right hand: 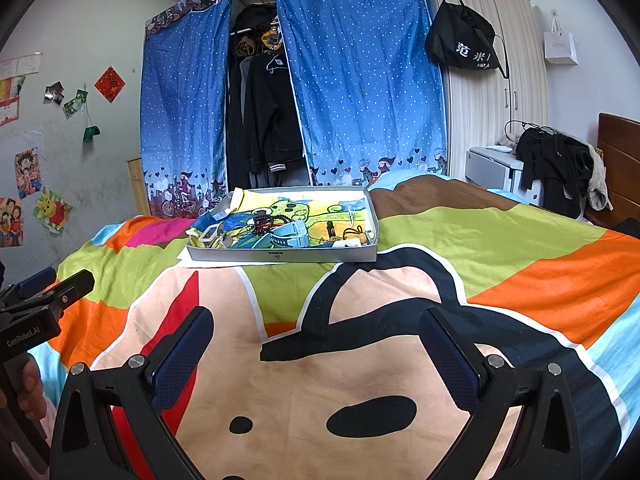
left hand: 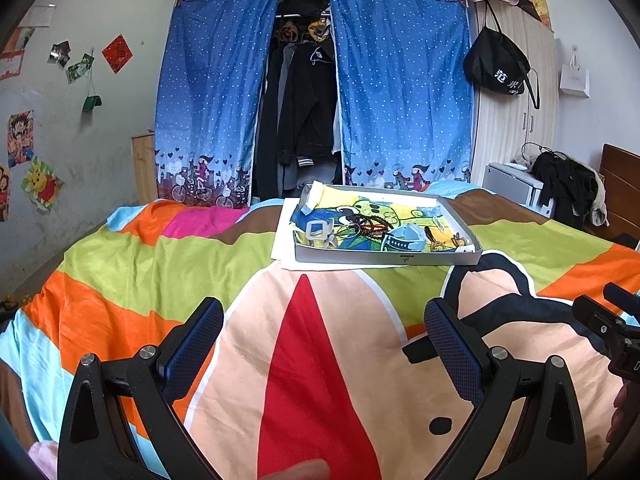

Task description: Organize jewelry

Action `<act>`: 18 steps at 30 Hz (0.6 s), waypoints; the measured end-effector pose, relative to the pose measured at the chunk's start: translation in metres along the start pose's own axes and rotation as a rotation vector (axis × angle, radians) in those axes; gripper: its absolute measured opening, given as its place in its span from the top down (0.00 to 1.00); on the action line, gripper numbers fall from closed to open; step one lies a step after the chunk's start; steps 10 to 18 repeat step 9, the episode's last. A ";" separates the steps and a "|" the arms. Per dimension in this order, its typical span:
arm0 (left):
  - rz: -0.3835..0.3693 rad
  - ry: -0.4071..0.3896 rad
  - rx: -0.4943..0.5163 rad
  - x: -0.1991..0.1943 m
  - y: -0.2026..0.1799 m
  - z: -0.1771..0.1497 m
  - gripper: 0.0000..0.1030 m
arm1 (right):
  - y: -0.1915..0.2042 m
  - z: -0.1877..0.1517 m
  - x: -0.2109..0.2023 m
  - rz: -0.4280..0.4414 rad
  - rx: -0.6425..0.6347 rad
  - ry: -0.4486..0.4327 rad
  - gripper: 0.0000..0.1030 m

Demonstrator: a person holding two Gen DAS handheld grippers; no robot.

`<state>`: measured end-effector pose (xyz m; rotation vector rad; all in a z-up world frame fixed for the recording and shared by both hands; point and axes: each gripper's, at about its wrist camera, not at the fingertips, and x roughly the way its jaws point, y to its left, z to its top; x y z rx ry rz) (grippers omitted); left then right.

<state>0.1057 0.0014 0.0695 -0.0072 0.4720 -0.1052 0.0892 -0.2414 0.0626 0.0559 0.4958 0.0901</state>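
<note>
jewelry (left hand: 372,226) heaped in grey tray (left hand: 384,258) on bed, well ahead. left gripper (left hand: 324,344) and right gripper (right hand: 316,350) held apart, empty. beads likely tangled; neighbours could be dragged out.

Bed (left hand: 140,264): grey tray (left hand: 384,257) on, seemingly, white paper (left hand: 286,236).

Blue dotted curtains (left hand: 384,92) parted over hung dark clothes (left hand: 308,112), black bag (right hand: 464,40) hung on wardrobe (right hand: 500,92), cartoon bedspread (right hand: 360,360) spread flat, posters (left hand: 20,138) stuck on wall
</note>
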 end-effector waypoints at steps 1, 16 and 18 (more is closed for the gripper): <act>0.000 0.000 0.001 0.000 0.000 0.000 0.04 | 0.000 0.000 0.000 0.001 0.000 0.000 0.00; -0.004 0.009 -0.007 0.001 0.003 -0.002 0.04 | -0.001 -0.001 0.000 -0.001 0.001 0.002 0.00; -0.004 0.009 -0.007 0.001 0.003 -0.002 0.04 | -0.001 -0.001 0.000 -0.001 0.001 0.002 0.00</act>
